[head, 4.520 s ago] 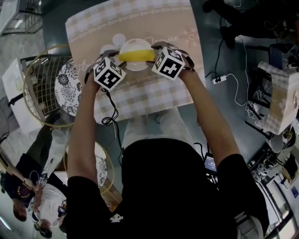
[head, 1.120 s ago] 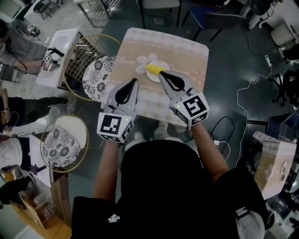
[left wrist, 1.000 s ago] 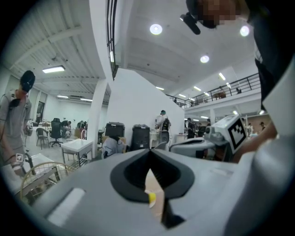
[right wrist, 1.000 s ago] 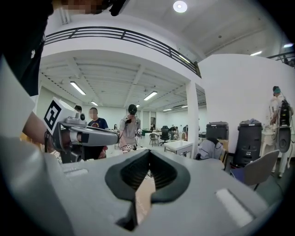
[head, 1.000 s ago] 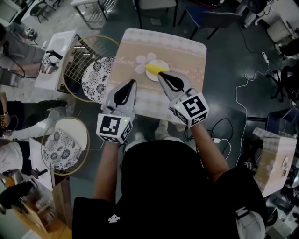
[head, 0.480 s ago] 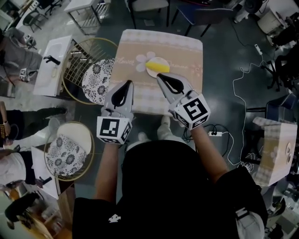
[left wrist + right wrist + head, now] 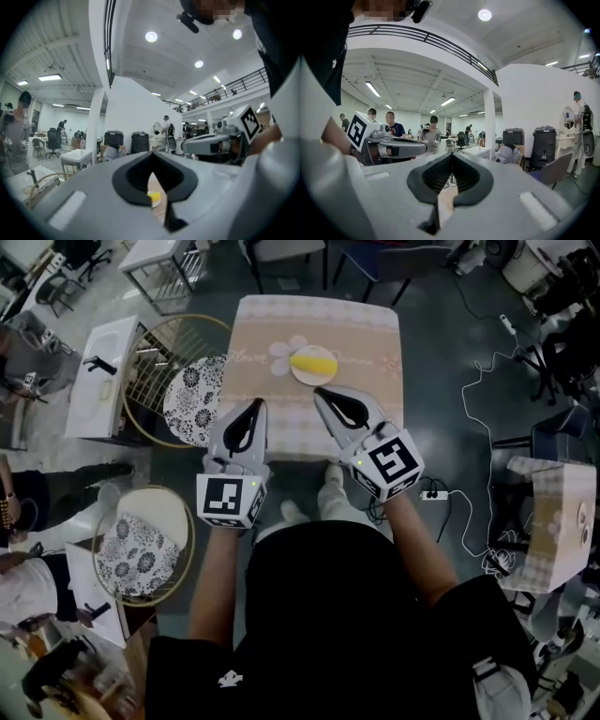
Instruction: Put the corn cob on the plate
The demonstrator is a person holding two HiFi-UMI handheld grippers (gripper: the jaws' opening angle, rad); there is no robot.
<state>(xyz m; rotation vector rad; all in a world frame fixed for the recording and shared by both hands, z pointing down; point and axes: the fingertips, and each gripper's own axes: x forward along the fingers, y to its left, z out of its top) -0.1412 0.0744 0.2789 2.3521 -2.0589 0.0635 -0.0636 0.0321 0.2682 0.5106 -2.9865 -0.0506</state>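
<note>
The yellow corn cob (image 7: 314,361) lies on a small white plate (image 7: 302,374) in the middle of the checked table (image 7: 356,343). Both grippers are held level above the table's near edge, short of the plate. The left gripper (image 7: 255,405) is shut with nothing in it, and so is the right gripper (image 7: 320,393). In the left gripper view a bit of the corn cob (image 7: 154,199) shows through the gap below the shut jaws of the left gripper (image 7: 151,159), with the right gripper (image 7: 211,143) alongside. The right gripper view shows the right gripper (image 7: 451,158) shut too.
A round wire basket (image 7: 142,352) with a patterned plate (image 7: 192,399) stands left of the table. A second basket (image 7: 183,521) with another patterned plate is nearer me. A white side table (image 7: 98,371), a power strip (image 7: 432,495) with cables and chairs surround the table.
Both grippers have drawn back from the plate toward me, shut and empty. The corn cob stays on the plate, and the table now sits farther off in the head view.
</note>
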